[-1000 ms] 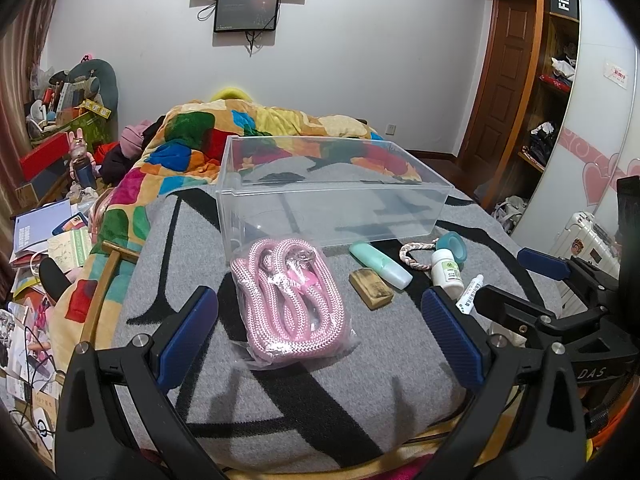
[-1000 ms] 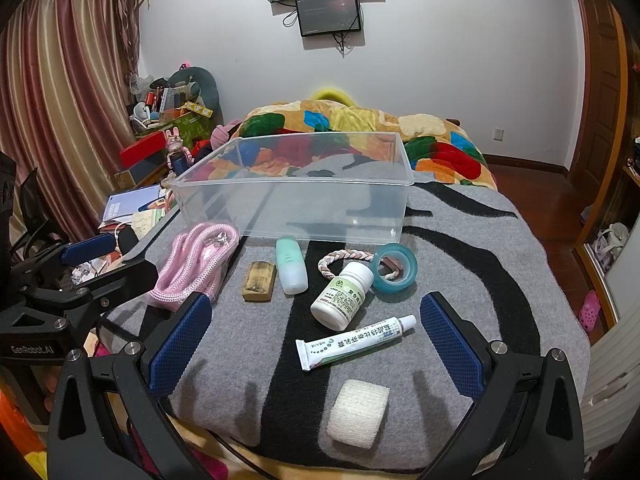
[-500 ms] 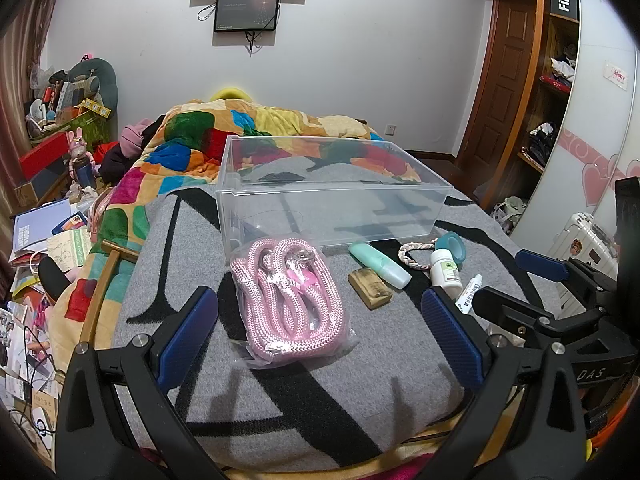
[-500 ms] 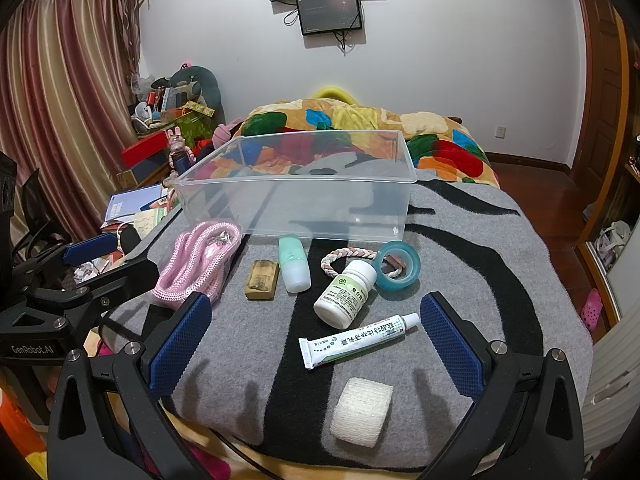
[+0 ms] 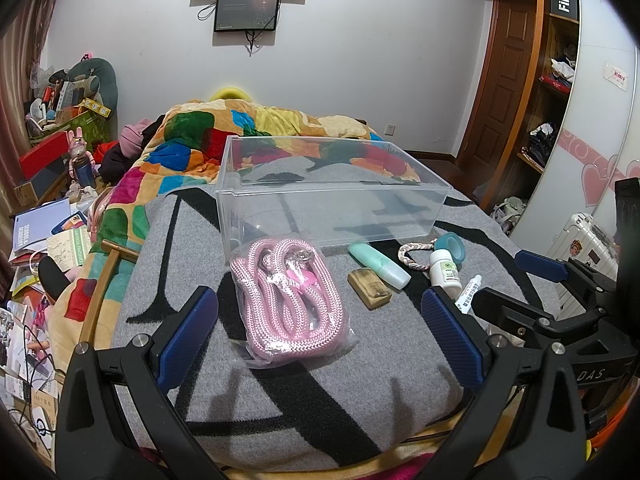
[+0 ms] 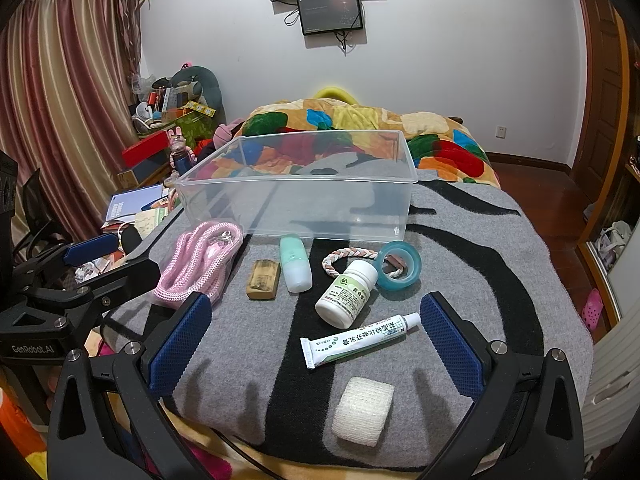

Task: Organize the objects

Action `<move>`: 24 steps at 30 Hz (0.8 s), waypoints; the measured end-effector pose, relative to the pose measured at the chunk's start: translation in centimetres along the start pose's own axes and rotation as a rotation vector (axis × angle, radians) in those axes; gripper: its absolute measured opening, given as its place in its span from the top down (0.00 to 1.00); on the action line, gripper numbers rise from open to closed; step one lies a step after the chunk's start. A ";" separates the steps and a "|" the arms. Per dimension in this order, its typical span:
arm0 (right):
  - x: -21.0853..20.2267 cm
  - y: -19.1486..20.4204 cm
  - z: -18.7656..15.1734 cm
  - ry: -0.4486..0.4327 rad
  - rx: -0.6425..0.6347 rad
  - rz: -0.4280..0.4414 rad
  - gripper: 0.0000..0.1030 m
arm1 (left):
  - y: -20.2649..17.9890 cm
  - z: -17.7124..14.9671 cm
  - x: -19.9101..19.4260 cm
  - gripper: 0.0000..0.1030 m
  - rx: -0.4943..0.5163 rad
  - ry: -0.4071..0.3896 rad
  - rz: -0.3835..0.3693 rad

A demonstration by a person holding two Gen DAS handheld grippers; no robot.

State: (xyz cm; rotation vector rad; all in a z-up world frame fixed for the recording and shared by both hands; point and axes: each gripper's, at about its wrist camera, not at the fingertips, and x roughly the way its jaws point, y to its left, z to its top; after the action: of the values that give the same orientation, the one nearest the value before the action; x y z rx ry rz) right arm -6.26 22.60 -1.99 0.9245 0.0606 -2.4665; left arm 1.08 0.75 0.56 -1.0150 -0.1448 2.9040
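A clear plastic bin (image 5: pixel 332 204) (image 6: pixel 304 196) stands empty on the grey blanket. In front of it lie a bagged pink rope (image 5: pixel 290 300) (image 6: pixel 200 264), a wooden block (image 5: pixel 369 289) (image 6: pixel 263 279), a mint bottle (image 5: pixel 378 264) (image 6: pixel 295 262), a braided ring (image 6: pixel 346 258), a teal tape roll (image 6: pixel 399 265), a white pill bottle (image 6: pixel 346 294), an ointment tube (image 6: pixel 360 340) and a gauze roll (image 6: pixel 363 410). My left gripper (image 5: pixel 320 336) is open, just short of the rope. My right gripper (image 6: pixel 316 344) is open around the tube, above the blanket.
The bed's near edge lies just under both grippers. A colourful quilt (image 5: pixel 224 132) is behind the bin. Books and clutter (image 5: pixel 44 232) cover the floor at the left. A wardrobe (image 5: pixel 560 80) and a suitcase (image 5: pixel 580 240) stand at the right.
Both views have shifted slightly. The objects sit a little higher in the right wrist view. Both grippers stay open and nothing on the blanket has moved.
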 end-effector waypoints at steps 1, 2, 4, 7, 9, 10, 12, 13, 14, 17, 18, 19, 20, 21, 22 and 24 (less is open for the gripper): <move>0.0 0.0 0.0 0.000 0.000 0.000 0.00 | 0.0 0.0 0.0 0.00 0.000 0.000 0.000; 0.0 0.0 0.0 0.000 0.000 0.000 0.00 | 0.0 0.0 0.0 0.00 0.000 0.000 0.000; 0.0 0.0 0.0 0.001 0.001 0.000 0.00 | 0.0 0.0 0.0 0.00 0.000 -0.001 0.000; 0.0 0.0 0.0 0.000 0.001 0.000 0.00 | 0.0 0.0 0.0 0.00 0.000 0.000 -0.001; 0.0 0.0 0.0 0.000 0.001 0.000 0.00 | -0.1 0.0 0.0 0.00 0.001 0.001 -0.002; 0.0 0.0 0.0 0.000 0.000 0.001 0.00 | -0.2 0.0 0.0 0.00 0.002 0.001 -0.002; 0.0 0.1 0.0 0.000 0.000 0.000 0.00 | -0.3 0.0 0.1 0.00 0.003 0.002 -0.002; 0.0 0.1 -0.1 -0.001 0.000 0.001 0.00 | -0.3 0.0 0.1 0.00 0.003 0.002 -0.004; 0.0 0.1 0.0 -0.001 0.001 0.001 0.00 | -0.3 0.0 0.1 0.00 0.002 0.001 -0.004; 0.0 0.2 -0.1 0.000 0.001 0.002 0.00 | -0.3 0.0 0.1 0.00 0.002 0.001 -0.003; 0.0 0.1 0.0 0.000 0.000 0.001 0.00 | -0.4 0.0 0.1 0.00 0.002 0.000 -0.003; 0.0 0.1 0.0 -0.001 0.000 0.002 0.00 | -0.4 0.0 0.1 0.00 0.002 0.000 -0.003; 0.0 0.2 -0.1 -0.001 -0.001 0.001 0.00 | -0.4 0.0 0.1 0.00 0.002 0.000 -0.003; 0.0 0.1 0.0 0.000 0.000 0.001 0.00 | -0.4 0.0 0.1 0.00 0.001 0.000 -0.003; 0.0 0.1 0.0 0.000 0.000 0.000 0.00 | -0.4 0.0 0.0 0.00 0.000 0.002 -0.003; 0.0 0.0 0.0 0.000 0.001 0.000 0.00 | -0.2 0.2 0.0 0.00 -0.005 0.008 -0.002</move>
State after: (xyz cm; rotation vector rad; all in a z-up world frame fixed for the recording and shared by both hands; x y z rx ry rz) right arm -6.21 22.58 -1.99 0.9252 0.0587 -2.4665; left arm 1.00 0.92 0.73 -1.0261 -0.1522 2.8985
